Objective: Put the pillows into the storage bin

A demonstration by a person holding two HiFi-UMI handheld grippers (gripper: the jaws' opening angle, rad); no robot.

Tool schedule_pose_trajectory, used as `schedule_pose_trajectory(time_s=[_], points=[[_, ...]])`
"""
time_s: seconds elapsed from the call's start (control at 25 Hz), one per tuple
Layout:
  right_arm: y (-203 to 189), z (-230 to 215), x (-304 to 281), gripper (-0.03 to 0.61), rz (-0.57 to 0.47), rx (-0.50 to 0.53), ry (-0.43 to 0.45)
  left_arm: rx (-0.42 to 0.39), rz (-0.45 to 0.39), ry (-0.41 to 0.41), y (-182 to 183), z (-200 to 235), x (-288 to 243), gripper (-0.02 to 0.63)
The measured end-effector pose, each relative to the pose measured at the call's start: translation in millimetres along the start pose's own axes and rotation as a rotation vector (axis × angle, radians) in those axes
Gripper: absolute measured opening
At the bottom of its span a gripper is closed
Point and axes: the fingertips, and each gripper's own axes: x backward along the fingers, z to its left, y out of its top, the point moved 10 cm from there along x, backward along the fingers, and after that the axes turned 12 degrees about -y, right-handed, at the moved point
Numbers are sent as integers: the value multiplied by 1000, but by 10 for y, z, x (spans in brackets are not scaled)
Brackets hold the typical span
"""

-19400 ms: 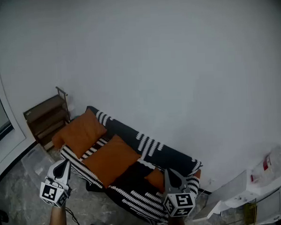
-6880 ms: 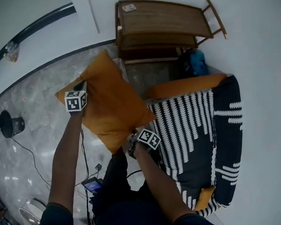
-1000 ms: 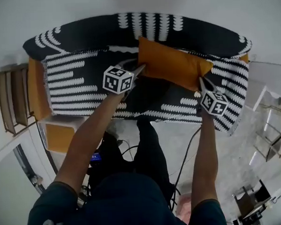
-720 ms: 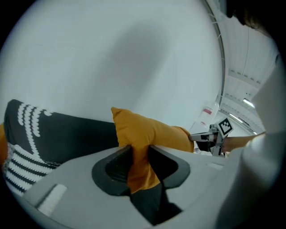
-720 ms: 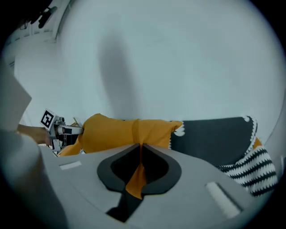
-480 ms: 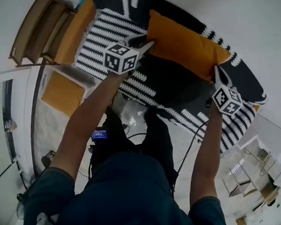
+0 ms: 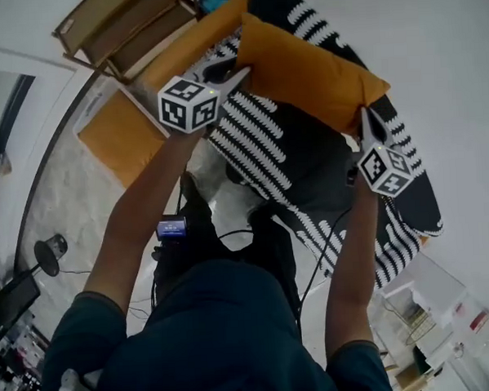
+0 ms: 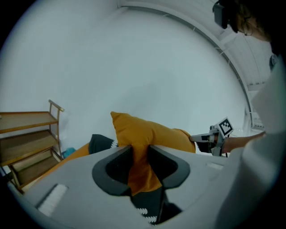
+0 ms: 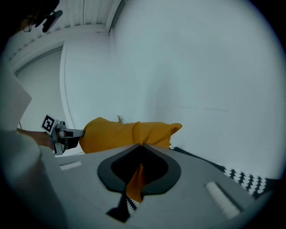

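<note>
Your left tool (image 7: 236, 70) and right tool (image 7: 363, 116) hold one orange pillow (image 7: 307, 69) stretched between them. In the head view it sits in the upper middle of the frame, over the black-and-white striped sofa (image 7: 309, 175).

Only that view shows you the storage bin (image 7: 92, 96). It stands at the left of the frame, just beside the sofa's end and below the wooden shelf (image 7: 121, 25) in the picture. A second orange pillow (image 7: 119, 144) already lies inside it. The pillow you hold is well apart from the bin, to its right. A third orange cushion (image 7: 191, 42) leans at the sofa's end, next to the shelf.

The grips themselves read better from the tool cameras. In the left gripper view your left tool's jaws stand part way apart and are clamped on a thick bunch of the pillow's fabric, which hangs down through the gap at lower centre. The rest of the pillow rises behind them against the white wall. At the right edge of that frame your right tool shows at the pillow's far end, and the shelf stands at the far left.

In the right gripper view the jaws are nearly together, pinching only a thin fold at the pillow's corner. The pillow's length runs left across the middle of the frame to your left tool. A strip of sofa pattern shows at the lower right. Neither tool camera takes in the bin.
</note>
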Motion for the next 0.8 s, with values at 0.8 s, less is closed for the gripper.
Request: schedule_pose_trajectory(time_s=[0.8], points=[[131, 4404, -1394, 18, 113, 295, 436, 171, -249, 482, -640, 1671, 4109, 114]])
